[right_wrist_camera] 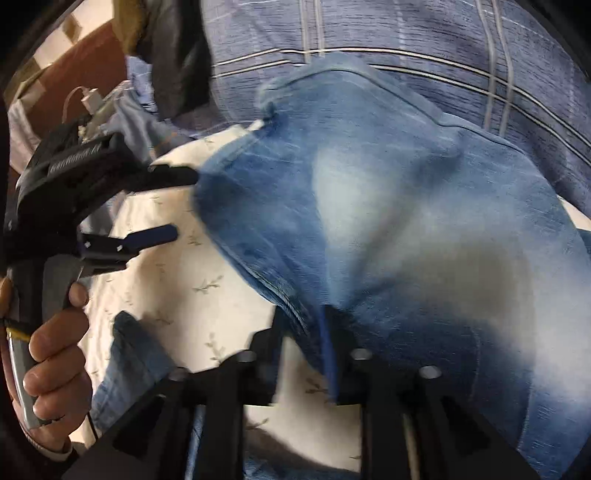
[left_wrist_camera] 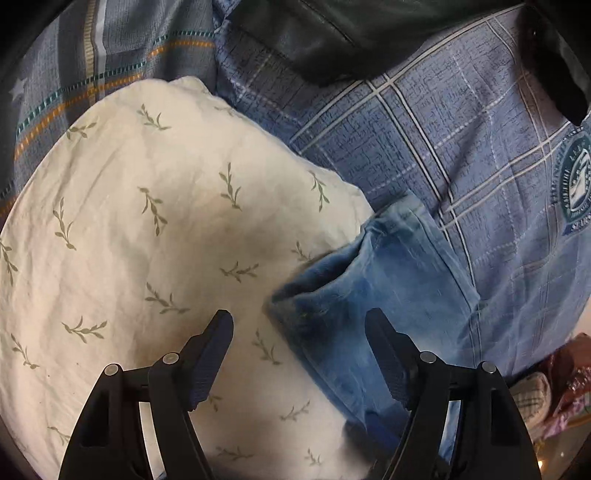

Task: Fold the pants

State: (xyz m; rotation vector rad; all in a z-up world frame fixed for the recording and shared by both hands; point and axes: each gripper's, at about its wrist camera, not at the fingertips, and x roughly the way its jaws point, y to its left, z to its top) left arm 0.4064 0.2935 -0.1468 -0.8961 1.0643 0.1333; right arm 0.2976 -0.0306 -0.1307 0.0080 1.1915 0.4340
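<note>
Light blue jeans (right_wrist_camera: 388,221) lie bunched over a white pillow with a leaf print (left_wrist_camera: 147,221) on a bed. In the left wrist view a folded end of the jeans (left_wrist_camera: 369,280) reaches in from the right. My left gripper (left_wrist_camera: 299,321) hangs open just above pillow and denim, its right finger over the cloth. The right wrist view shows the same left gripper (right_wrist_camera: 177,205) in a hand, its upper finger at the jeans' edge. My right gripper (right_wrist_camera: 303,343) is blurred, its jaws partly apart, with a denim hem lying between them and a gap beside one pad.
A blue checked bedsheet (left_wrist_camera: 461,147) covers the bed. A black leather jacket (left_wrist_camera: 351,33) lies at the far side. A striped blanket (left_wrist_camera: 92,66) sits beyond the pillow. A white charger and cable (right_wrist_camera: 88,99) lie at the left, and patterned cloth (left_wrist_camera: 535,395) at the bed's edge.
</note>
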